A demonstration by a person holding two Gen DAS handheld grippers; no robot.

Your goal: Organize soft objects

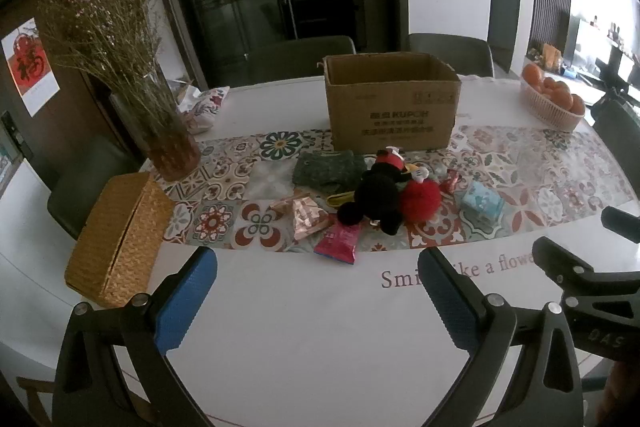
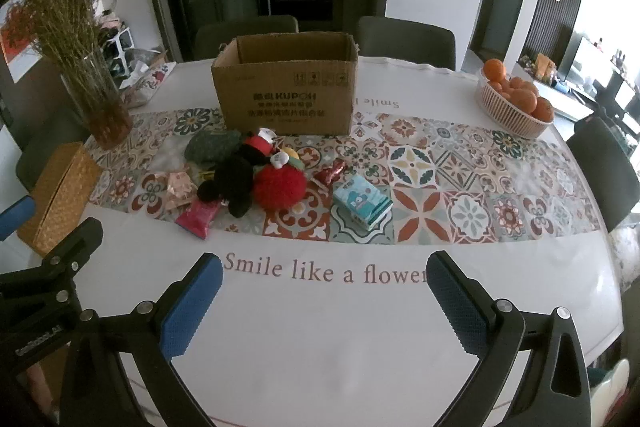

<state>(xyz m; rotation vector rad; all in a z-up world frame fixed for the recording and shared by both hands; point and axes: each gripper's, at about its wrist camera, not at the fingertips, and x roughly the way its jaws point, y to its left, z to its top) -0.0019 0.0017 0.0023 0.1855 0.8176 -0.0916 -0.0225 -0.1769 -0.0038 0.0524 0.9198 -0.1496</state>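
Observation:
A black and red plush mouse [image 1: 386, 193] [image 2: 256, 179] lies on the patterned runner in front of an open cardboard box [image 1: 392, 103] [image 2: 286, 91]. A green knitted item [image 1: 328, 169] [image 2: 212, 145] lies just left of it. A light blue tissue pack [image 1: 482, 205] [image 2: 362, 201], a pink snack packet [image 1: 336, 243] [image 2: 198, 217] and foil-wrapped sweets [image 1: 306, 213] [image 2: 178, 185] lie around them. My left gripper [image 1: 318, 285] and right gripper [image 2: 324, 285] are both open and empty, above the white table near its front edge.
A woven tissue box [image 1: 118, 237] [image 2: 60, 193] sits at the left. A glass vase of dried flowers [image 1: 160, 131] [image 2: 100, 103] stands behind it. A basket of oranges [image 1: 552, 101] [image 2: 516, 103] sits at the far right. Chairs surround the table.

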